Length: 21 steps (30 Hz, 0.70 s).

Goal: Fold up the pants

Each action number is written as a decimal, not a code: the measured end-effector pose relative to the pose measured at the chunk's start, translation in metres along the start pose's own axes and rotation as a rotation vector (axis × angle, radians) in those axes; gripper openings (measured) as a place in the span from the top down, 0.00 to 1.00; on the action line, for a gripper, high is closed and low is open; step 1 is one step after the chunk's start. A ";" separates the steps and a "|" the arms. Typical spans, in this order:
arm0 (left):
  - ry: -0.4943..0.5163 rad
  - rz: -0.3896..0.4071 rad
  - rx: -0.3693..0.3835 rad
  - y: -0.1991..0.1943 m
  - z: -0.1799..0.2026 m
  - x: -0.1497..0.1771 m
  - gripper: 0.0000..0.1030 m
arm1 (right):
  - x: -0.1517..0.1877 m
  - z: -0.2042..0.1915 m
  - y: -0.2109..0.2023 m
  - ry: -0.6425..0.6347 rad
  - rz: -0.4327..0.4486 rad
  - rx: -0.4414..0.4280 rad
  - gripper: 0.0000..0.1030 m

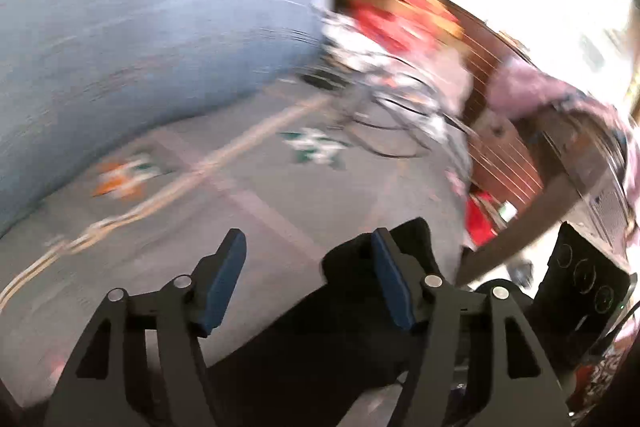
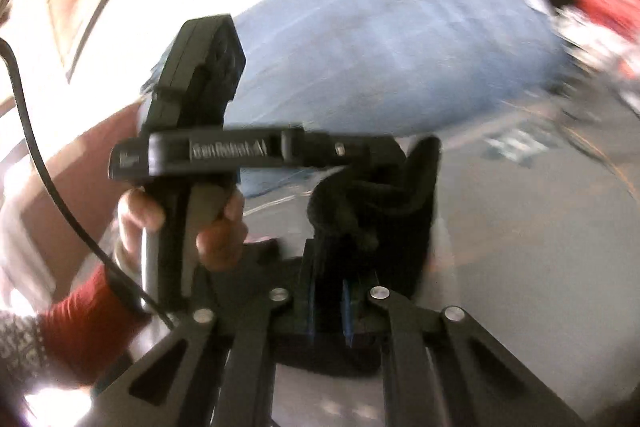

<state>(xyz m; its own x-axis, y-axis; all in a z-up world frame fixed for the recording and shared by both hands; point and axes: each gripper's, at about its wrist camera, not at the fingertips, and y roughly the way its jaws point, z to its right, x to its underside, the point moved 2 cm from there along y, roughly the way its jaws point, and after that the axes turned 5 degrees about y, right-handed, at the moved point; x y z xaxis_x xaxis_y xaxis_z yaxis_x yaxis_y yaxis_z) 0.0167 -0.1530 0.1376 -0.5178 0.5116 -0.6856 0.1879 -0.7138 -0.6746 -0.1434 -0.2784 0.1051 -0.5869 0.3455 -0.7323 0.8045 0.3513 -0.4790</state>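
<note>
Both of my views are smeared with motion blur. Across the lower middle of the left wrist view I see a grey surface (image 1: pixel 248 195) with pale lines and small green and orange marks on it. A large light-blue fabric mass (image 1: pixel 140 39) fills the upper left, and a blurred heap of red and white things (image 1: pixel 384 23) sits at upper centre with dark cables looping below it. Bright window light washes out the upper right.

The pants (image 1: pixel 320 339) are black, a dark bunched strip running from the bottom centre of that view up toward the right finger. In the right wrist view the pants (image 2: pixel 384 203) rise as a crumpled black clump at centre, above my own fingers.

My left gripper (image 1: pixel 308 287) stands wide open, its blue pads well apart; the black cloth passes between them, near the right pad, not pinched. In the right wrist view the left gripper (image 2: pixel 248 151) shows side-on at centre left, held by the person's left hand (image 2: pixel 180 223) in a red sleeve, a black cable trailing off at left. My right gripper (image 2: pixel 330 307) has its pads drawn nearly together on the black cloth.
</note>
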 end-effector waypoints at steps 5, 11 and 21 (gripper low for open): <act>-0.172 0.026 -0.190 -0.070 -0.078 0.060 0.38 | 0.020 -0.059 0.071 -0.093 -0.142 -0.092 0.92; -0.367 0.007 -0.253 -0.097 -0.120 0.127 0.38 | 0.076 -0.094 0.140 -0.118 -0.361 -0.140 0.71; -0.383 0.010 -0.267 -0.080 -0.083 0.150 0.25 | 0.016 -0.026 0.049 -0.081 -0.198 -0.018 0.51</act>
<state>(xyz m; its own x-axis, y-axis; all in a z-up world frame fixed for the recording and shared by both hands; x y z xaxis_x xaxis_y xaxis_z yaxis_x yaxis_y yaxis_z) -0.0062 0.0206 0.0662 -0.7764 0.2555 -0.5761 0.3769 -0.5443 -0.7494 -0.1162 -0.2328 0.0830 -0.7237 0.1969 -0.6614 0.6716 0.4216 -0.6093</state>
